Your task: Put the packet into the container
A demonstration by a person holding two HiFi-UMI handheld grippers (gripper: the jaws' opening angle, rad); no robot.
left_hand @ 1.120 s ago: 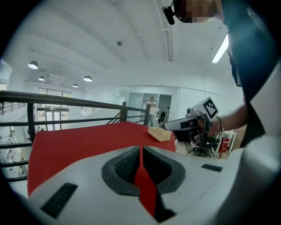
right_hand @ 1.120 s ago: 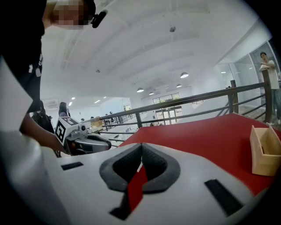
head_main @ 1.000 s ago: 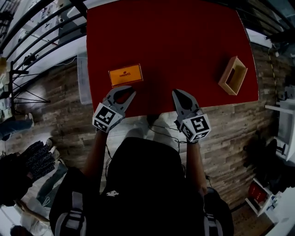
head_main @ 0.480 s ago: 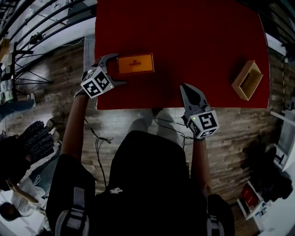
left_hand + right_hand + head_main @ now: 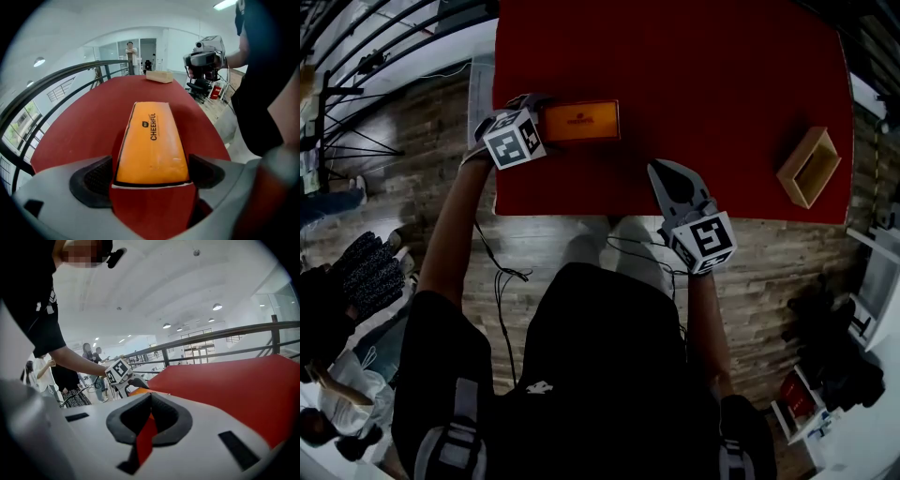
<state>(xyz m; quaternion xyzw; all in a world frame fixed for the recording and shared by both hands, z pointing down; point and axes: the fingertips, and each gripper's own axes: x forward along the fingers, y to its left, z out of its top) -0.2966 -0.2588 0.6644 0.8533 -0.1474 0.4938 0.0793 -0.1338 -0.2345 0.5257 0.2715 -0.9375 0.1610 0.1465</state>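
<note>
An orange packet printed "CHEERFUL" lies flat on the red table, near its left edge. My left gripper is at the packet's left end with its jaws opening. In the left gripper view the packet's near end sits between the pads with small gaps on both sides. The open wooden container stands at the table's right side, far from the packet, and shows as a small box at the far end. My right gripper hovers shut and empty over the front edge.
The table's front edge runs just ahead of me, with wooden floor below. A black railing lines the left side. People stand on the floor at the left. A camera rig stands beyond the table's right side.
My left gripper moved from the front edge up to the packet's left end and opened its jaws around it. The right gripper stayed shut near the front edge.
</note>
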